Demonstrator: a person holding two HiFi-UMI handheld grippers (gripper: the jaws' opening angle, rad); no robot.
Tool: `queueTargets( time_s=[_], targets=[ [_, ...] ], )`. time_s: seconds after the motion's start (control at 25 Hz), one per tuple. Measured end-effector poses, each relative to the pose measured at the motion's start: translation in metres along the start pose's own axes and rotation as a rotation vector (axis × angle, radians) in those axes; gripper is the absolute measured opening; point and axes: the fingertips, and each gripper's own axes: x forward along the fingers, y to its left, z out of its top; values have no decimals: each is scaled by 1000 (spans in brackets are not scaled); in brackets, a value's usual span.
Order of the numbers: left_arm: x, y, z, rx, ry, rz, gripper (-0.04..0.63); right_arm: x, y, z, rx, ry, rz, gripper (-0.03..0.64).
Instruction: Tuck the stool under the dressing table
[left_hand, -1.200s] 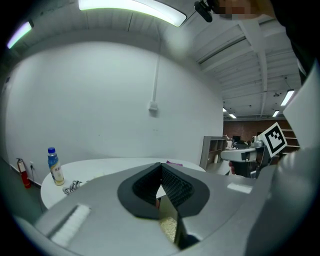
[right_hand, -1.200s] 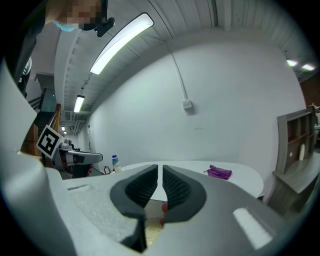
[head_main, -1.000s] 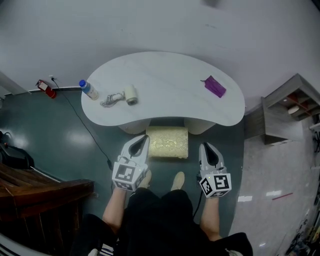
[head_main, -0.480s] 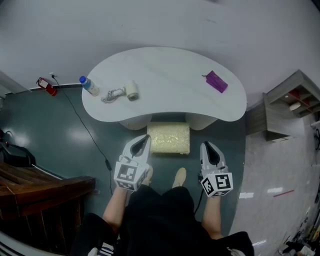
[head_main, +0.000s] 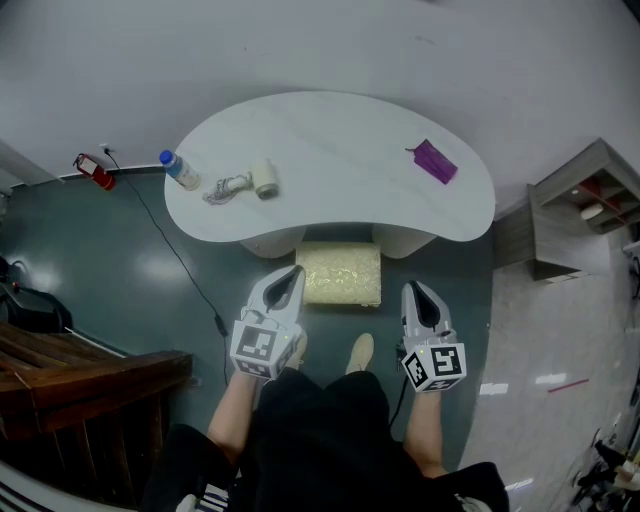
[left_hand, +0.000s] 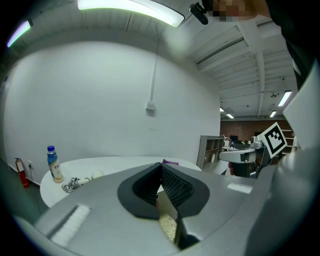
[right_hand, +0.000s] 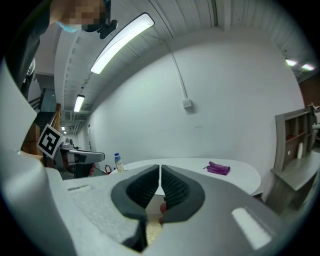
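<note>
A person in dark clothing stands on the grey-green floor (head_main: 150, 270), a gripper in each hand. The left gripper (head_main: 292, 274), at 11 o'clock, has its fingers pressed together on nothing. The right gripper (head_main: 413, 290), at 1 o'clock, is closing its fingers to a hairline gap, also empty. At 12 o'clock, between the two, the cream-topped stool (head_main: 340, 274) sits with its far edge under the concave front of the white desk (head_main: 330, 140), between the desk's two pedestals (head_main: 272, 240). On the desk, a bottle (head_main: 181, 172), a coiled cable (head_main: 226, 189) and a white roll (head_main: 265, 180) lie toward 9 o'clock. A purple pouch (head_main: 433, 162) lies toward 2 o'clock.
</note>
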Motion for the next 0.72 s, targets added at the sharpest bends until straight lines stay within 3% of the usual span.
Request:
queueTargets(
  time_s=[0.72],
  targets=[
    [6,-2,-4,-9,7,-3,8,1,-5,0,16,-6,-2,15]
  ],
)
